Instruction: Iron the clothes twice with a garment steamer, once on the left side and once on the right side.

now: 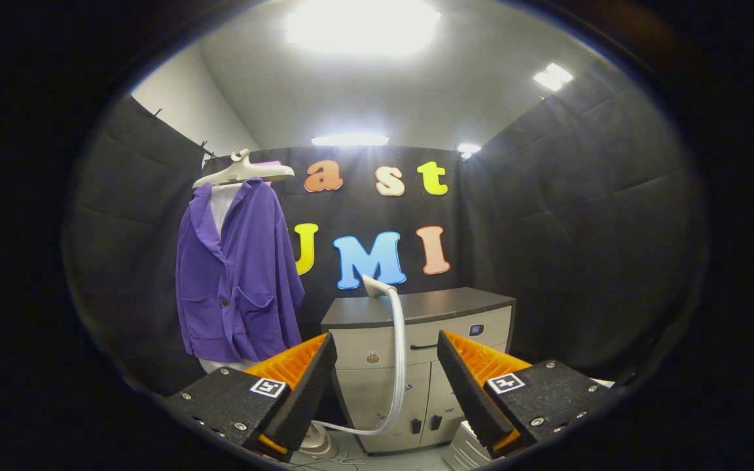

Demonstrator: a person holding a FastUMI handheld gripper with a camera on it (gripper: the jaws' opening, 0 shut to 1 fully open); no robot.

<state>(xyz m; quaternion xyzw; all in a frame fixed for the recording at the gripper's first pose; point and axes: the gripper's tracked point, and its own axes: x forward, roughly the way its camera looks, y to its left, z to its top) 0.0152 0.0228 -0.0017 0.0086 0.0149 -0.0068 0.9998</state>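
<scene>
The gripper (pixel 387 386) is held level and well back from the cabinet (pixel 416 366), its fingers spread wide with nothing between them. The steamer head (pixel 377 286) is seen resting on the cabinet's top, its hose (pixel 400 366) curving down the cabinet's front between the fingers to a base (pixel 317 443) on the floor beside the cabinet. The purple jacket (pixel 236 275) is hung on a hanger (pixel 244 171) to the left of the cabinet, beside it. The step in hand is judged to be the reach for the steamer; no ironing pass appears begun. An advance toward the cabinet's top is called for next, with the fingers closed on the steamer head.
</scene>
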